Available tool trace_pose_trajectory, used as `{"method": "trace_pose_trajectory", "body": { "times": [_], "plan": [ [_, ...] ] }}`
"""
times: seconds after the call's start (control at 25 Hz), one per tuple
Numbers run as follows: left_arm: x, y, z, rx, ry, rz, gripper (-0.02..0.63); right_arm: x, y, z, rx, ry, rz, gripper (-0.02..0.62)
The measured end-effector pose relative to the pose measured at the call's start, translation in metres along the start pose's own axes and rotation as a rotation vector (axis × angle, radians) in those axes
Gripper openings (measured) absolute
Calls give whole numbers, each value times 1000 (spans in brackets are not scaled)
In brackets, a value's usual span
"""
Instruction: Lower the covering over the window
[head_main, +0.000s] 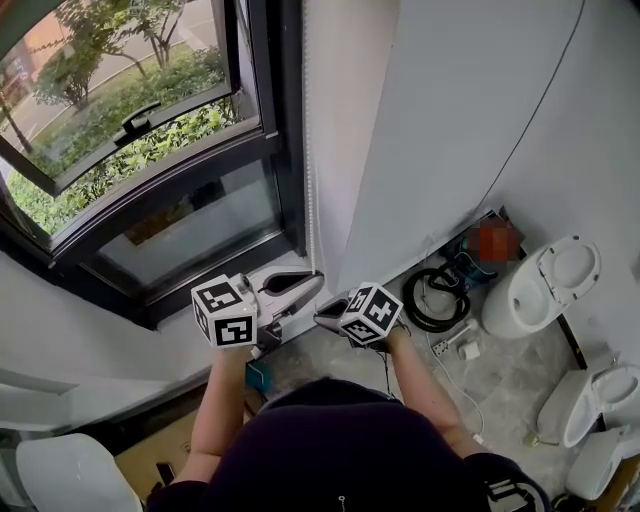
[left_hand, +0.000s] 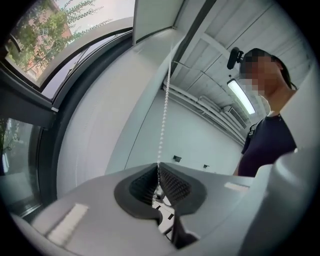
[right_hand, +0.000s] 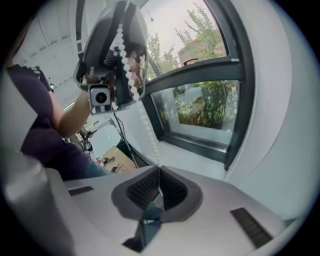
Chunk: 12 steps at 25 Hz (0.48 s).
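Starting at the left of the head view, the window (head_main: 150, 150) stands bare, with shrubs showing through the glass and the upper sash tilted open. Just right of its dark frame the bead chain (head_main: 308, 180) hangs straight down the pale wall to the two grippers, which are held close together below the sill. The left gripper (head_main: 314, 284) points right, and the right gripper (head_main: 324, 318), just below it in that view, points left. The grip is too small to read there.

The left gripper view settles it. The left gripper (left_hand: 159, 168) has its jaws pinched tight on the bead chain (left_hand: 163, 115), which rises taut to a pale panel (left_hand: 152, 17) at the window's top. Whether that panel is the covering I cannot tell.

The right gripper view shows the right gripper (right_hand: 159, 168) likewise clamped on the bead chain (right_hand: 150, 142), which runs up into the left gripper (right_hand: 114, 60) above it.

Only the head view shows the white toilets (head_main: 545, 285) on the floor at far right.
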<state>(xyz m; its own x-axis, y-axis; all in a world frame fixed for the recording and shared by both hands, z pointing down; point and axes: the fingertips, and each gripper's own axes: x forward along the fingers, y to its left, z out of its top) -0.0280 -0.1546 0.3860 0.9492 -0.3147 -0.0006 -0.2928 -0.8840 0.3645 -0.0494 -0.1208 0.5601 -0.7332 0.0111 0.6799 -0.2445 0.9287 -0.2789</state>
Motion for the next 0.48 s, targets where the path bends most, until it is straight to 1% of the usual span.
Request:
{"method": "trace_pose_trajectory", "body": {
  "times": [0.16,0.2,0.32,0.36,0.44,0.48],
  "plan": [
    [-3,2,0,-1,-13,16,17,0,1,0,-4,2,2,12],
    [-3,5,-2,5,0,24,17,0,1,0,-5,5,0,14],
    [-1,10,-25,17,80,44,15,3,1,-4,-6,17,-2,14],
    [0,9,-32,0,82,37,15,4,2,-6,-3,18,-1,12],
    [-1,5,-37,-47,52,14,15,4,3,-8,3,19,2,12],
    [0,4,-37,-57,42,7,15,4,3,-9,6,19,2,14]
  ]
}}
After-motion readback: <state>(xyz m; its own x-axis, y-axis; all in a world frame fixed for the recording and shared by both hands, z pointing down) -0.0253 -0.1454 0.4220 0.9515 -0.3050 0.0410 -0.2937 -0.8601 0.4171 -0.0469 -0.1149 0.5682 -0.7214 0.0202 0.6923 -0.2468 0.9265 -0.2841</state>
